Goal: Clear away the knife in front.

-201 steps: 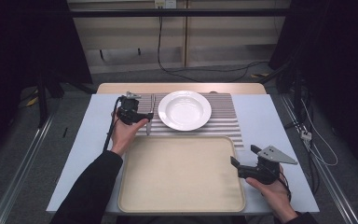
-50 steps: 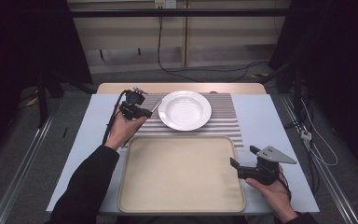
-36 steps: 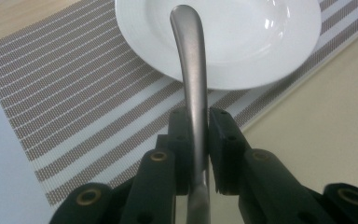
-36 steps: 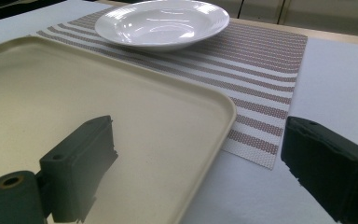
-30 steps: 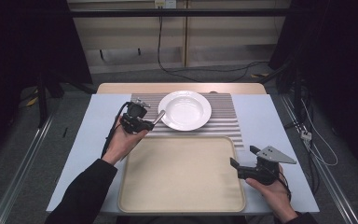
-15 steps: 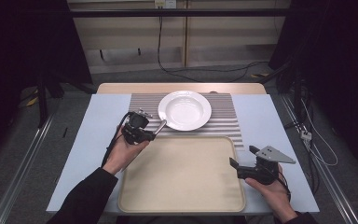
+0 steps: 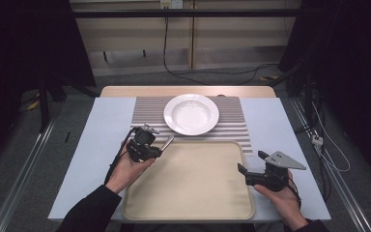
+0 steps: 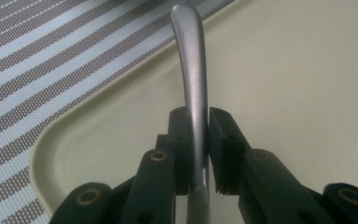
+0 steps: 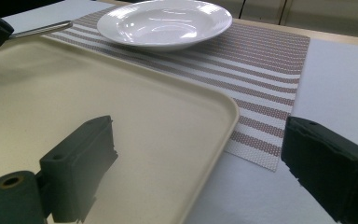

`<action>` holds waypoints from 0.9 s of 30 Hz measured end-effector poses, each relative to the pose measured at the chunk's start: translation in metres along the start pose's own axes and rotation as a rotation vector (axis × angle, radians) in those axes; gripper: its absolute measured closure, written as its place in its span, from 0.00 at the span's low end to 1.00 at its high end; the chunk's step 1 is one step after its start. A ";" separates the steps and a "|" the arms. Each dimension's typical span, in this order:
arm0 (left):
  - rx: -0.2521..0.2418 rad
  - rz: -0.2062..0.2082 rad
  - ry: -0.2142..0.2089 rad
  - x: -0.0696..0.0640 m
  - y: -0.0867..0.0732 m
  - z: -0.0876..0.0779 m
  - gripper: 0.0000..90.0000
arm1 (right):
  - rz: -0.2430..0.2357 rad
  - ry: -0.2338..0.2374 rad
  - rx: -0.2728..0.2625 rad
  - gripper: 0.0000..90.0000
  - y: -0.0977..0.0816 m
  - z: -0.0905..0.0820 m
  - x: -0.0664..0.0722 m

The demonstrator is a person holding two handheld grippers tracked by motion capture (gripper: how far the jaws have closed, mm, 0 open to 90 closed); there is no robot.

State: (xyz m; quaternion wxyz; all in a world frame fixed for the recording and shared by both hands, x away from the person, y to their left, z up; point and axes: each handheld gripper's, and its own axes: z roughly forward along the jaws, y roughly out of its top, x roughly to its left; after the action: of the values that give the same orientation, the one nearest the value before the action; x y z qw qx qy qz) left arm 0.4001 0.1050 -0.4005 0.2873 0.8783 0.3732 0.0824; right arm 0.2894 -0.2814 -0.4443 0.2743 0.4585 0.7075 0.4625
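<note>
Over the near-left corner of the cream rectangular plastic tray (image 7: 193, 183), your left gripper (image 7: 147, 146) has its two black jaws clamped on a slim silver metal utensil handle (image 8: 192, 84); which utensil it is you cannot tell, since the working end sits hidden behind the jaws. You carry it nearly level, handle tip pointing toward the round white ceramic soup plate (image 7: 191, 114) beyond the tray's far edge, probably so it can be laid flat on the tray without dropping. That plate rests on the brown-and-white striped woven placemat (image 7: 232, 116), which runs along the tray's far side. Your right gripper (image 7: 253, 173) waits at the tray's near-right edge with jaws spread wide and nothing between them, likely parked there to steady the tray or take the next item.
</note>
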 end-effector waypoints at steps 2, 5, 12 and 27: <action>0.018 0.018 0.020 -0.003 -0.004 0.001 0.89 | 0.000 -0.001 0.001 0.10 0.000 0.000 0.000; 0.029 0.019 0.017 -0.006 -0.010 0.002 0.89 | 0.001 -0.008 0.002 0.10 0.000 0.000 0.000; 0.047 0.000 0.004 -0.011 -0.017 0.007 0.89 | -0.003 -0.009 0.003 0.10 0.000 -0.001 0.001; 0.065 -0.035 -0.025 -0.015 -0.025 0.022 0.89 | -0.003 -0.007 0.004 0.10 0.000 -0.001 0.002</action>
State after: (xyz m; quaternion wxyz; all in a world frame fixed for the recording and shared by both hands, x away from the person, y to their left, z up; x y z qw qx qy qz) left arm 0.3822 0.0990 -0.4323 0.2647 0.8815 0.3874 0.0540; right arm 0.2880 -0.2805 -0.4437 0.2765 0.4597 0.7080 0.4593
